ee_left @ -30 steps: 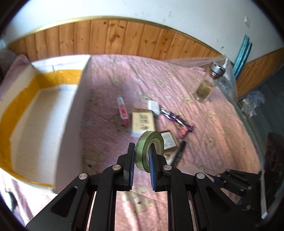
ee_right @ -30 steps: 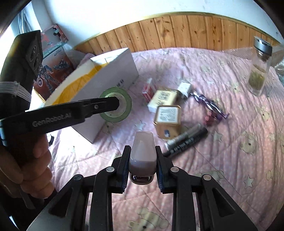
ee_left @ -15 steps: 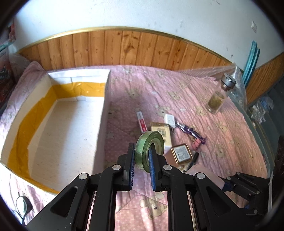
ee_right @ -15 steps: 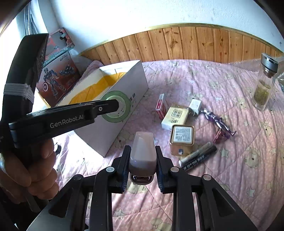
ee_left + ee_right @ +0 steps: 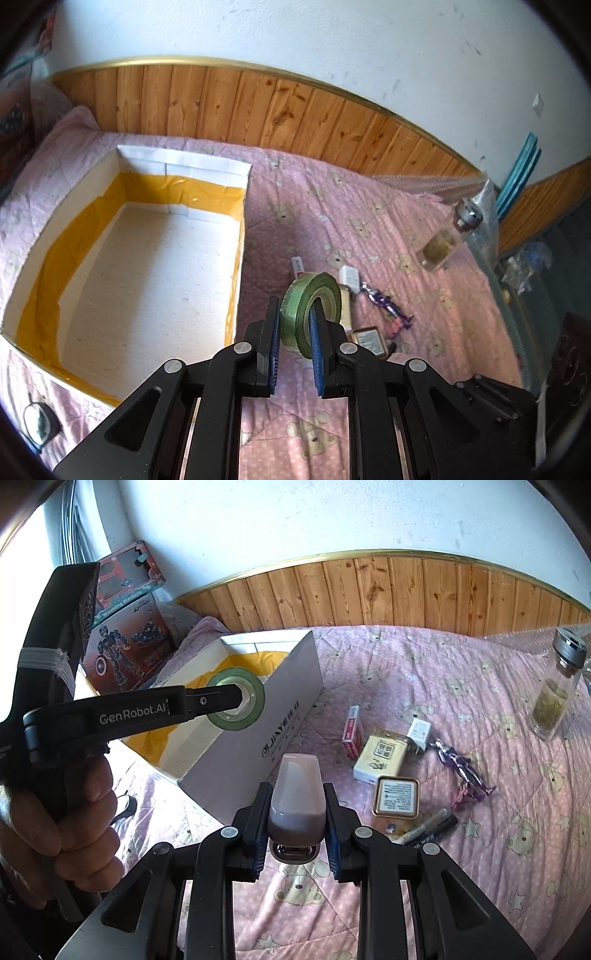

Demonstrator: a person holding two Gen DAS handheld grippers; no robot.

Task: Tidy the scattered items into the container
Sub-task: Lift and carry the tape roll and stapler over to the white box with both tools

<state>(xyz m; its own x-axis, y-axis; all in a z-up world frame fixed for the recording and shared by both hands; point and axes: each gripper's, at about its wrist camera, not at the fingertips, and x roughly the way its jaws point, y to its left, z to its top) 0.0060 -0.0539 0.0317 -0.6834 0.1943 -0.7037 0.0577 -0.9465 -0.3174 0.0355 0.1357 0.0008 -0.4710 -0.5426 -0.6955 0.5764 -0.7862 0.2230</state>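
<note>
Above the pink quilt (image 5: 369,229), partly hidden green tape (image 5: 308,310) and a capped bottle (image 5: 297,794) are pinched by left gripper (image 5: 293,345) and right gripper (image 5: 297,825) beside the bare-floored white box (image 5: 147,266).

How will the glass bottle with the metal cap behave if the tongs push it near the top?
The glass bottle stands upright, tall and narrow on a soft quilt, so a high push would probably tip it. Its round body might then roll. Being glass, it looks smooth and may slip or break.

The room is bright with daylight; the window (image 5: 55,535) glares white. Both pictures are sharp; edges bend round and go dark at the corners.
</note>
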